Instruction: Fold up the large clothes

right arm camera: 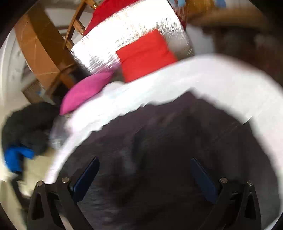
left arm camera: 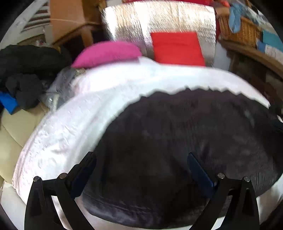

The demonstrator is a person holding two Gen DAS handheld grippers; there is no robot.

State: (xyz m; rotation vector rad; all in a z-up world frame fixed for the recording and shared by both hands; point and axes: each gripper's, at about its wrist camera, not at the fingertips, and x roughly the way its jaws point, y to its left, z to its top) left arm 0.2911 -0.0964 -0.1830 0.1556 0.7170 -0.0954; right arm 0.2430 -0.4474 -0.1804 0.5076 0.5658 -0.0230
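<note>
- Two grippers show, one per view, and both stand with their jaws spread wide and nothing pinched: the left gripper (left arm camera: 141,159) and the right gripper (right arm camera: 145,164) each hover over dark cloth.
- Each gripper's fingers (left arm camera: 199,169) are black with dark blue pads; the pads (right arm camera: 86,177) press on nothing (the cloth simply lies below and between them).
- One dark grey garment (left arm camera: 185,141), soft and fleecy-looking, lies spread flat on a white textured bedspread (left arm camera: 74,123); its far hem runs in a wavy line against the white.
- In the right wrist view the same garment (right arm camera: 168,141) fills the lower middle, blurred, with the bedspread (right arm camera: 203,79) curving round it.
- Beyond the bedspread's far edge lie two cushions: one pink cushion (left arm camera: 107,53) and one red cushion (left arm camera: 176,47), the red one against a shiny silver panel (left arm camera: 141,23).
- One heap of black clothing (left arm camera: 26,70) sits to the left, with a blue item (left arm camera: 8,103) beside it.
- One wicker basket (left arm camera: 242,31) stands far right, one cardboard box (left arm camera: 70,12) far left.
- Nothing lies between the open fingers and the garment.
</note>
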